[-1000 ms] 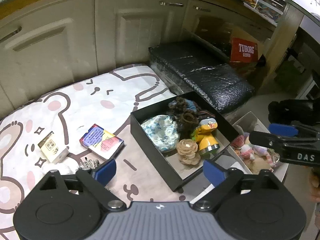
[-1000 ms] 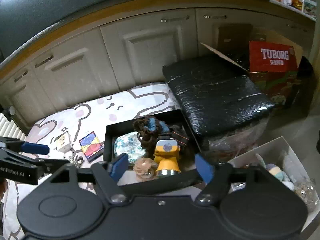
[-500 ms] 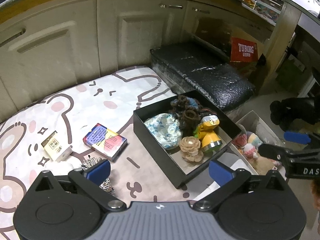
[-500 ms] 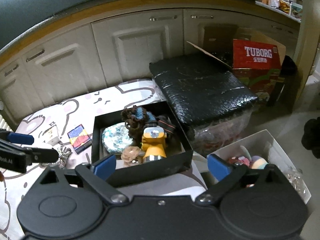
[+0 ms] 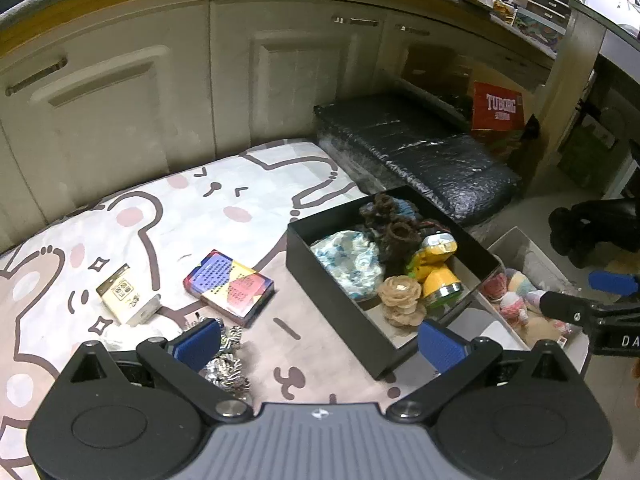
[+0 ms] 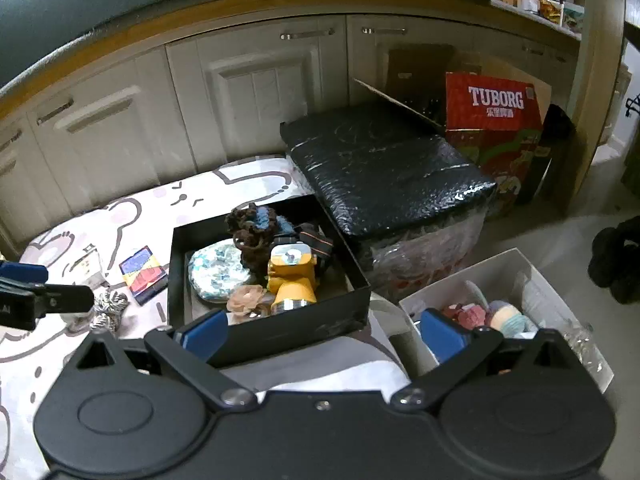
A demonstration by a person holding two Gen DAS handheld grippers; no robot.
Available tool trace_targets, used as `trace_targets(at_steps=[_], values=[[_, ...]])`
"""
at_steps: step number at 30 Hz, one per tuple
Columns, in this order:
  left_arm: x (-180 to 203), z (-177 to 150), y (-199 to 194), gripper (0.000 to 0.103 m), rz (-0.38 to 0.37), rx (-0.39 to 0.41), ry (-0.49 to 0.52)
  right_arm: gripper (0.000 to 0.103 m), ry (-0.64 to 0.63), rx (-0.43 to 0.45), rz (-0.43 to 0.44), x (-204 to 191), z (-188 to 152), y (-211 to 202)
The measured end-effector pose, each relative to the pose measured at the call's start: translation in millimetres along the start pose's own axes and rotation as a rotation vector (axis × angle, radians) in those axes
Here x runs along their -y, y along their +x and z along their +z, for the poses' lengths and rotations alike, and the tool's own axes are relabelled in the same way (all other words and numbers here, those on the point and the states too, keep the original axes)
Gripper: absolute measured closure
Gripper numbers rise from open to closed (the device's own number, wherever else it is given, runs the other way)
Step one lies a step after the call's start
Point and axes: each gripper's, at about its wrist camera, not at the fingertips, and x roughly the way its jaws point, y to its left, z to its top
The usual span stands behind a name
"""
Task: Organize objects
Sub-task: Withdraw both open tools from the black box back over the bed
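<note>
A: Your left gripper stood wide, nothing between its blue pads. It hung over the near edge of the cartoon-print mat. Just beyond its left finger lay a small silvery braided piece on the mat.

B: And your right gripper?

A: Wide as well, empty. Its left pad sat in front of the near wall of the black box; its right pad sat over the white bin beside the mat's right edge.

B: What did you have in the black box?

A: A blue-and-white patterned cloth bundle at its left side, a tan fabric flower toward the near end, a yellow toy to the flower's right, and dark brown scrunchies toward the far end. The box sat at the mat's right edge.

B: Loose things on the mat?

A: A colourful dotted card box, left of the black box and apart from it. A small cream box further left, toward the mat's near-left part.

B: The white bin?

A: Pink and pastel yarn balls inside; the rest too cluttered to tell.

B: Beyond the mat?

A: A black wrapped bundle at the far right, a red Tuborg carton behind it, cream cabinets along the back.
</note>
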Motion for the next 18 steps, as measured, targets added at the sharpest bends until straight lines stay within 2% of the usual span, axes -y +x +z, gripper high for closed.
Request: trace_targets(at_steps=[9,18], values=[[-18.8,-2.0,-5.1,0.0,0.028,0.012,-0.02,0.0,0.002,-0.005,0.001,-7.8,3.7,4.8],[-49.9,-3.7,-14.5,0.0,0.071,0.026,-0.08,0.0,-0.043,0.003,0.047,-39.2,17.4,15.3]])
